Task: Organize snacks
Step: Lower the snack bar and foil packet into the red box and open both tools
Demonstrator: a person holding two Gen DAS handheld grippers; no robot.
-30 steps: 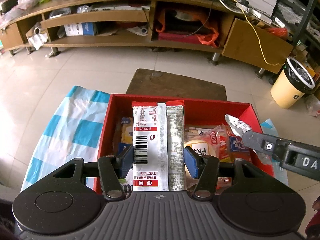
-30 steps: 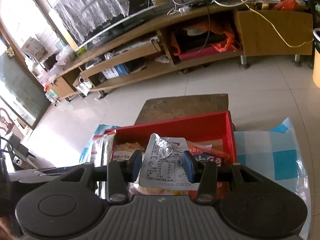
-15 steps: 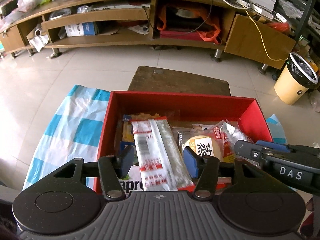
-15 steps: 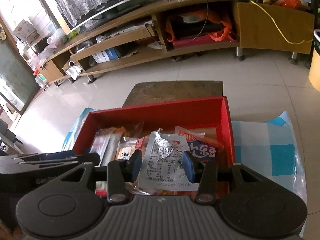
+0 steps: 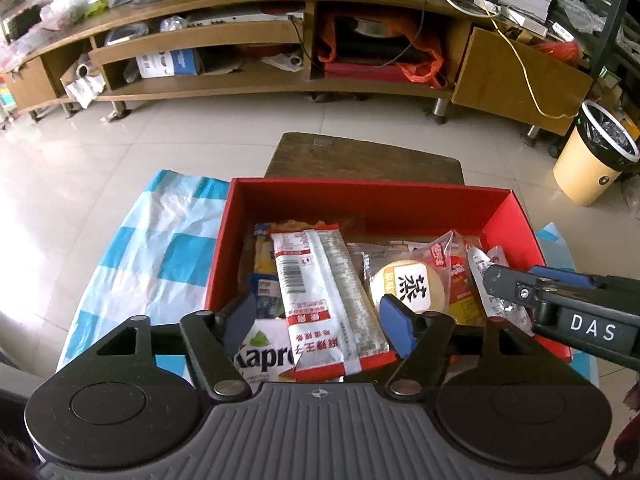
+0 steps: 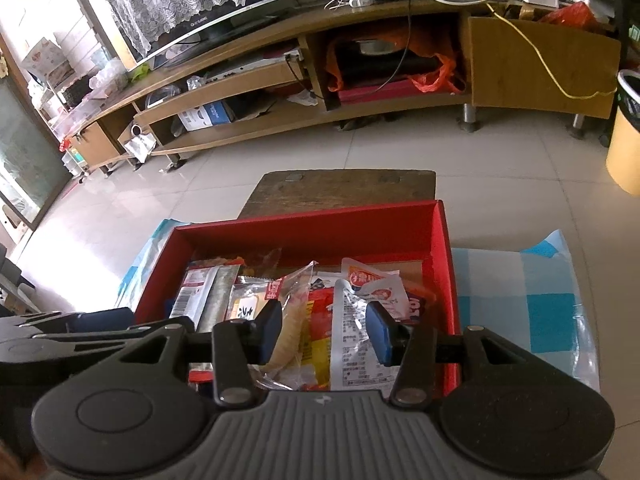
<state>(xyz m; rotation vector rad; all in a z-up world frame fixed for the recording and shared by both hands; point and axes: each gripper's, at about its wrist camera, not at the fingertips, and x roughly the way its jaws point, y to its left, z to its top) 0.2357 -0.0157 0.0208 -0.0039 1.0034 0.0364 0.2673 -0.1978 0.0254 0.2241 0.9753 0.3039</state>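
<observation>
Tongs [image 5: 316, 318] astride flat crinkly foil packet [image 5: 326, 300]

Each camera sits just behind its own gripper's two fingers and looks steeply down and forward, close over the open red box [image 5: 372, 200] of snacks; beyond it both face the long wooden TV cabinet [image 5: 280, 36] across the tiled floor. The left wrist view stands over the box's left half, the right wrist view over its right half; both share the box [image 6: 312, 232], the dark wooden stool [image 6: 344, 188] behind it, the checked cloth [image 5: 160, 256], and each catches the other gripper at its edge.
</observation>
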